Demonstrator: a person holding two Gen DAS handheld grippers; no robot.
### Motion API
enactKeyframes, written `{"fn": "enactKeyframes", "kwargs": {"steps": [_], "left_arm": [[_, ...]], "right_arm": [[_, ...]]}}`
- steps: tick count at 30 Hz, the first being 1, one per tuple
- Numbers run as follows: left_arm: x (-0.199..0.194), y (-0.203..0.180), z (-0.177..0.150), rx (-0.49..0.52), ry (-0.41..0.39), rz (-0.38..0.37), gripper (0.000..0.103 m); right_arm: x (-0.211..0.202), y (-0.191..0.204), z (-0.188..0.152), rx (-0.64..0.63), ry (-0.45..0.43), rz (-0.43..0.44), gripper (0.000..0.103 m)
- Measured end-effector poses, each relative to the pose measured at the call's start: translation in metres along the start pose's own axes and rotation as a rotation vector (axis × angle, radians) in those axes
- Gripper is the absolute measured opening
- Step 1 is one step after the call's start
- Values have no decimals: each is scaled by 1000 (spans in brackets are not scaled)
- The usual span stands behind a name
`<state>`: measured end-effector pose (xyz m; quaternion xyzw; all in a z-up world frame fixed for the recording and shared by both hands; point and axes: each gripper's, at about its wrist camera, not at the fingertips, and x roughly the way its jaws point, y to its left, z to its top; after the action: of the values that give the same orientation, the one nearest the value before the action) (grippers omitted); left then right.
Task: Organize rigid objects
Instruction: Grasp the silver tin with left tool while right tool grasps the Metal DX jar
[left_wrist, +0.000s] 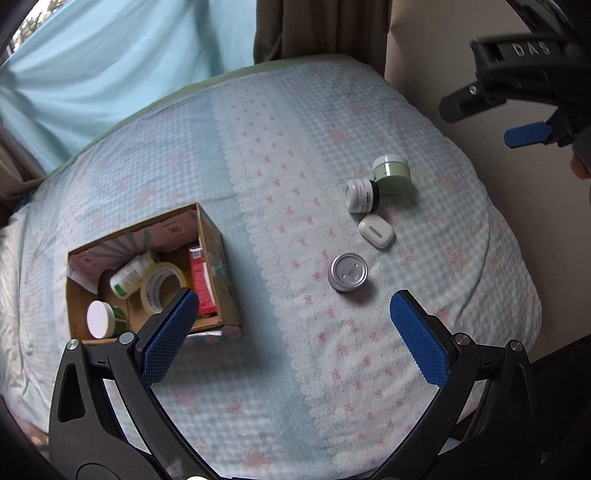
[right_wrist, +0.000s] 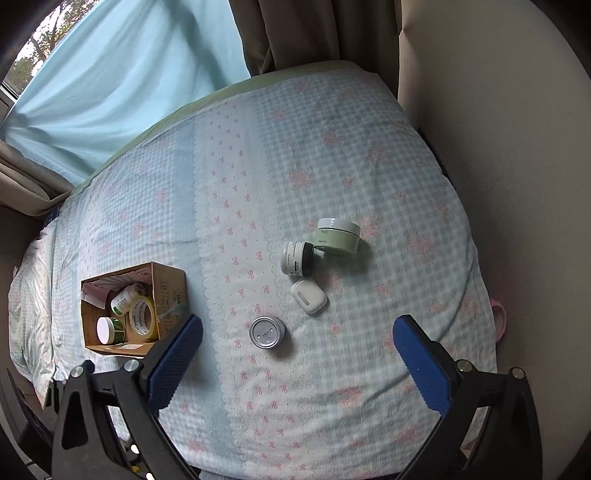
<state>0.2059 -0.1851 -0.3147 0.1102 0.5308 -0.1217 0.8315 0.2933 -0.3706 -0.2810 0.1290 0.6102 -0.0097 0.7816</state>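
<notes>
While parted and empty above the bed (right_wrist: 332, 155): left tongs (left_wrist: 295, 332), right tongs (right_wrist: 297, 354).

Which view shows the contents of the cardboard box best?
The left wrist view: the box sits close, showing the tape roll, a bottle, a white-lidded jar and a red carton. In the right wrist view it is smaller, and the carton is hidden.

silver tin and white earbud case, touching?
Apart. The right wrist view shows bedspread between the silver tin and the white earbud case; the left wrist view shows the same gap.
</notes>
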Motion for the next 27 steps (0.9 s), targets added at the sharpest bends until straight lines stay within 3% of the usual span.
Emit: {"fn": "enactKeyframes", "kwargs": {"steps": [4,11,16,23,25,27], "left_arm": [[46,-23,-2,12,52,-11,103],[135,-59,-8,119,79,-6,103],[176,-73,-12,156,85,-21,102],[211,-81,-15,180,121,-45,83],[218,-81,-13,186,130,-46,77],[222,-78,-12,182,130,-55,70]], "right_arm": [[41,-5,22,17,56,31,103],[124,-19,43,71,168,63,103],[177,-27,49,113,247,67,99],[233,-25,59,125,340,90,96],[246,-22,61,117,368,88,80],[257,-22,64,118,391,84,76]]}}
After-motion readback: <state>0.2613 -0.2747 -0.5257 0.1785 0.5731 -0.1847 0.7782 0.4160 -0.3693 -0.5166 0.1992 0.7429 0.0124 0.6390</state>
